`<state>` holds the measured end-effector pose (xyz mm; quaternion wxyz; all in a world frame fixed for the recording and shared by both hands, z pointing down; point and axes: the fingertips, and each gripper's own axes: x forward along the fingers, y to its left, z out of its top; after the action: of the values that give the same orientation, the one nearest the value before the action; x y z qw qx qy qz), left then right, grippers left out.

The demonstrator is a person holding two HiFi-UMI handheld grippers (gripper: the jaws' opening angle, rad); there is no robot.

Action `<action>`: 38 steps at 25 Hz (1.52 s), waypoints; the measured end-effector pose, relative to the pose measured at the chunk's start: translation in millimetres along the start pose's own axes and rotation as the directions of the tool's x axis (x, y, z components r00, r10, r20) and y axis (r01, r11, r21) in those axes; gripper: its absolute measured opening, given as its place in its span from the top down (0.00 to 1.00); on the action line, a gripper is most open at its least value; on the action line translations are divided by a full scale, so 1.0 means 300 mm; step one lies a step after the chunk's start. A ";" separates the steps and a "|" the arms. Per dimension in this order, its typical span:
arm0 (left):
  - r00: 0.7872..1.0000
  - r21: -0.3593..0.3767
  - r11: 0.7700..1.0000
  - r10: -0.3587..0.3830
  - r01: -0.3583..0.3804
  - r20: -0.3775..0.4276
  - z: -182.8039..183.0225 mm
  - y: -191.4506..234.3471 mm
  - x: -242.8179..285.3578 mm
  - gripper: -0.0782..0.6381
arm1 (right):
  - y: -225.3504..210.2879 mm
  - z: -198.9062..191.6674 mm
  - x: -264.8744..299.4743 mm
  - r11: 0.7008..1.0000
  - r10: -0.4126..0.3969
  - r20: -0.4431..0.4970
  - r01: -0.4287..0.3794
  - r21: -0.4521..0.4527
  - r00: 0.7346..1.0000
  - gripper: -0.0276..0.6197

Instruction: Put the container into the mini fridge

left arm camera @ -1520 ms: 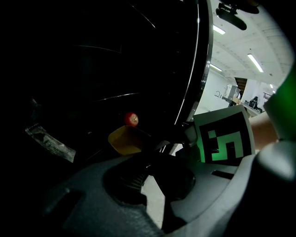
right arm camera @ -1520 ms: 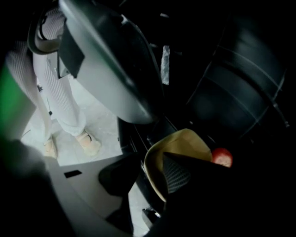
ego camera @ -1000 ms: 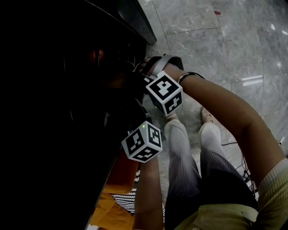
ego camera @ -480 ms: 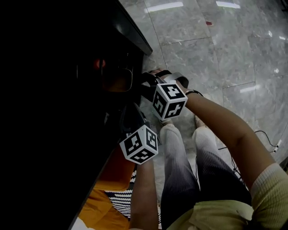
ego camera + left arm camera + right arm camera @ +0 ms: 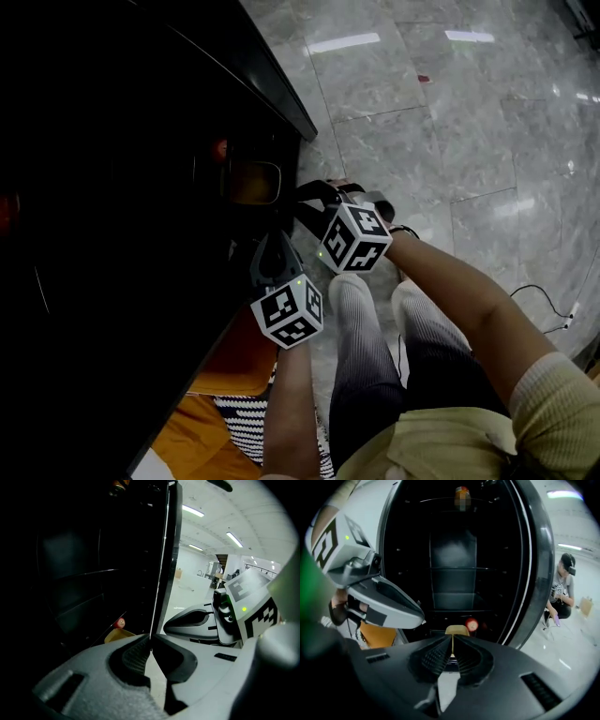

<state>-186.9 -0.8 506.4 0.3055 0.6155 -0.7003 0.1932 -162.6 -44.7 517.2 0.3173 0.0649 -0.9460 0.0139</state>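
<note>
The tan container [image 5: 456, 630] stands on the floor of the open black mini fridge [image 5: 454, 550], apart from both grippers. It also shows as an amber box [image 5: 255, 181] in the head view and as a yellow corner [image 5: 117, 634] in the left gripper view. My right gripper [image 5: 452, 639] is just outside the opening, pointing at the container, its jaws shut with nothing between them; the head view shows it [image 5: 302, 194] in front of the fridge. My left gripper [image 5: 150, 641] is shut, its tips right under the fridge's front edge [image 5: 164, 550]; no thing shows between them.
A small red object [image 5: 471, 624] sits beside the container inside the fridge. An orange item [image 5: 242, 354] and striped cloth lie low by the fridge. Grey marble floor [image 5: 450, 112] spreads to the right, with a cable [image 5: 539, 292] on it. A person [image 5: 562, 590] crouches in the background.
My right gripper has drawn back out of the fridge opening, leaving the container standing inside. The left gripper has hardly moved.
</note>
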 end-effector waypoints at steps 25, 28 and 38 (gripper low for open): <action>0.993 -0.048 0.999 0.018 -0.013 0.117 0.285 -0.209 -0.356 0.84 | -0.014 0.228 -0.531 0.953 -0.122 0.046 0.105 0.285 0.991 0.91; 0.992 -0.062 0.998 0.023 -0.015 0.127 0.311 -0.229 -0.389 0.84 | -0.028 0.258 -0.577 0.948 -0.134 0.053 0.113 0.298 0.989 0.91; 0.989 -0.069 0.997 0.028 -0.018 0.147 0.379 -0.239 -0.481 0.84 | -0.027 0.282 -0.695 0.917 -0.152 0.033 0.129 0.377 0.988 0.91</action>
<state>-130.1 21.0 318.8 0.2711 0.6094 -0.7343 0.1266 -47.5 -34.8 324.0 0.2701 0.1923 -0.9282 0.1690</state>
